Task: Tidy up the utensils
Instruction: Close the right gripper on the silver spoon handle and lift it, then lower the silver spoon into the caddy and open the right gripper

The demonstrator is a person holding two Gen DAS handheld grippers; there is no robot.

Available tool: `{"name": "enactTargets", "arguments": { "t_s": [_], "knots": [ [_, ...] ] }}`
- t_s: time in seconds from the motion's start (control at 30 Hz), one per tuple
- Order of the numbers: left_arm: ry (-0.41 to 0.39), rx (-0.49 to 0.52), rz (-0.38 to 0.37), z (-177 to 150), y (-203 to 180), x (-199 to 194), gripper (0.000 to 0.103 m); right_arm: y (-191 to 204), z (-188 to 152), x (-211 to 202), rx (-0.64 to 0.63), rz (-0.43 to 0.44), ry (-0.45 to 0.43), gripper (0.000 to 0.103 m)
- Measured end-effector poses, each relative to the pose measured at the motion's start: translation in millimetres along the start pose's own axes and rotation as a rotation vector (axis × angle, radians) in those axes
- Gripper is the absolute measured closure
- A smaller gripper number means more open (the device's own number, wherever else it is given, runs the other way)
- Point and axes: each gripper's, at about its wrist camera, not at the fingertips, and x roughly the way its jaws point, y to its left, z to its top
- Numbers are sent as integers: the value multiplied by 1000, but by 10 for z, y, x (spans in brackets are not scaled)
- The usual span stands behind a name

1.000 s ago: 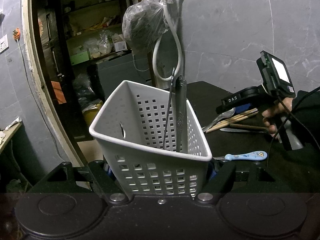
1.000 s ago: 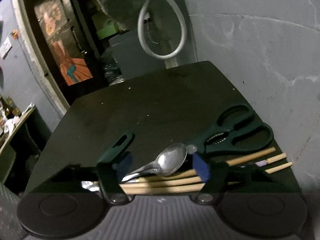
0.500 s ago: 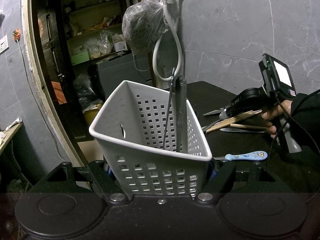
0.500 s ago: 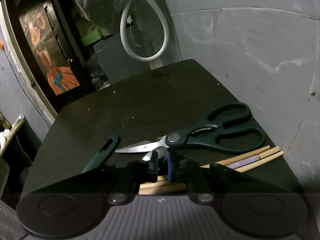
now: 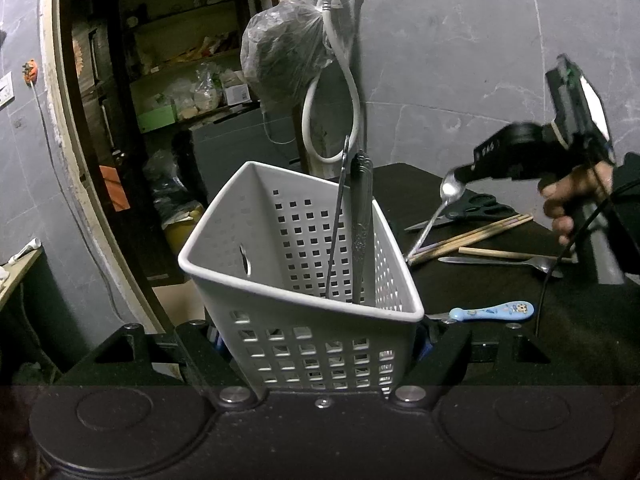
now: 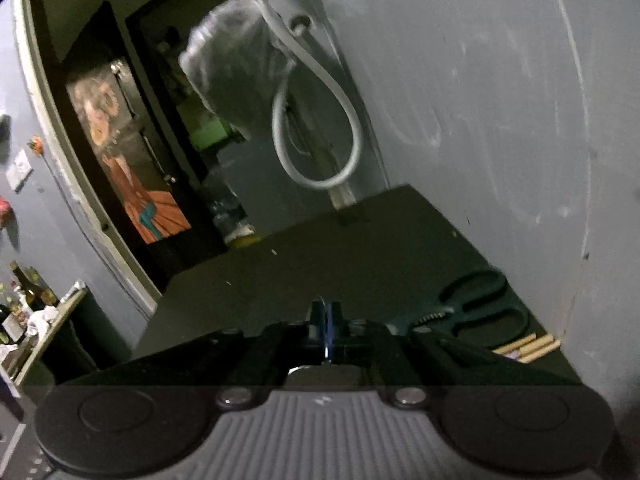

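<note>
Left tongs [image 5: 324, 344] clamping white basket [image 5: 304, 280], right tongs [image 5: 460, 178] pinching spoon [image 5: 438, 208] bowl-up, handle tip near chopsticks [image 5: 480, 234], dark tabletop [image 5: 500, 292]

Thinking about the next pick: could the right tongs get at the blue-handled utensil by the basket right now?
Probably not yet. The right tongs are shut on a spoon, so it must be dropped first. Otherwise the blue-handled utensil lies uncovered on the table beside the basket.

Black right gripper [image 5: 460, 174] w/ screen, cable; dark sleeve [image 5: 628, 200]
</note>
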Motion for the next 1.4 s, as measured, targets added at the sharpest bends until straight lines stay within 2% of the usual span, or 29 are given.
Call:
{"name": "enactTargets", "arguments": {
  "t_s": [0.23, 0.5, 0.77, 1.23, 1.4],
  "knots": [
    [-9, 2, -16, -15, 18, 21, 23, 238, 55, -369, -68, -10, -96, 102],
    [-22, 6, -51, -47, 100, 37, 24, 393, 92, -749, -76, -9, -159, 102],
    [-33, 12, -81, -67, 146, 46, 24, 573, 164, -1131, -139, -23, -237, 102],
    [-41, 23, -112, -96, 212, 53, 24, 1102, 470, -1677, -227, 64, -414, 102],
    [-43, 27, -120, -101, 218, 67, 24, 1315, 542, -1762, -288, 129, -433, 102]
  ]
}}
